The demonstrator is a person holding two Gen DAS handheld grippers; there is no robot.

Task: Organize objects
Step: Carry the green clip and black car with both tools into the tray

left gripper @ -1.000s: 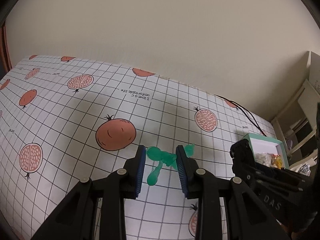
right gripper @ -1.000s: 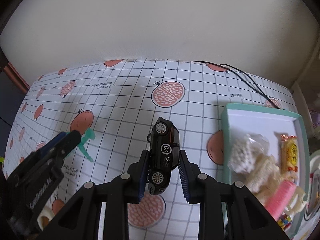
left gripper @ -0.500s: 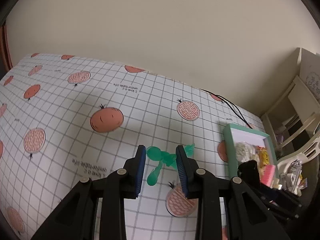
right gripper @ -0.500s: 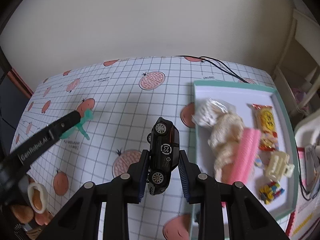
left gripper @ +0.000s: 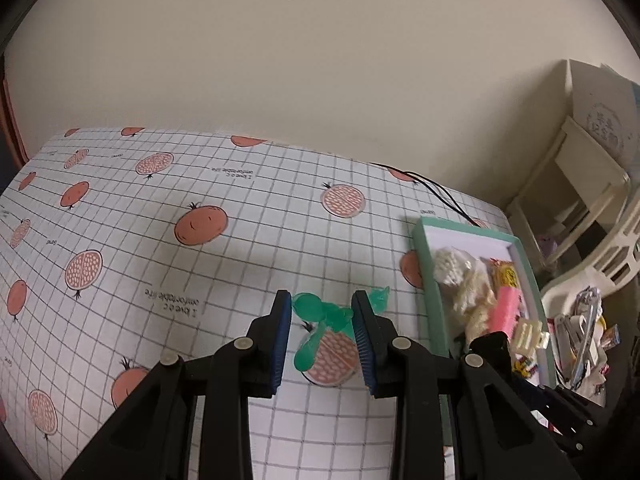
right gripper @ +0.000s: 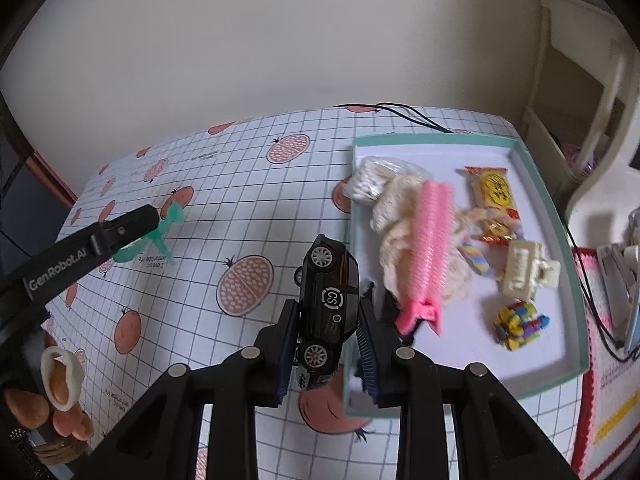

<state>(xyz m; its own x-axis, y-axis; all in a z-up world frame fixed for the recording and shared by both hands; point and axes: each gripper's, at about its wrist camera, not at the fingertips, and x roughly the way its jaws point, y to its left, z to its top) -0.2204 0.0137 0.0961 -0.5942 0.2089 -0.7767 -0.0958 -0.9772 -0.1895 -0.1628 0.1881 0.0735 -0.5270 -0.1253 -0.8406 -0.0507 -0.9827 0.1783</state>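
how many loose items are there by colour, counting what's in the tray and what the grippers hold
Cream or white: 3 (bead bag, knit piece, hair claw)
Pink: 1 (roller clip)
Yellow: 1 (snack packet)
Multicolour: 2 (twisted rope, block toy)
Black: 1 (toy car)
Green: 1 (plastic figure)
Total: 9

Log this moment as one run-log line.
left gripper: shut on green toy | right gripper: shut on black toy car | tray: car at its left edge
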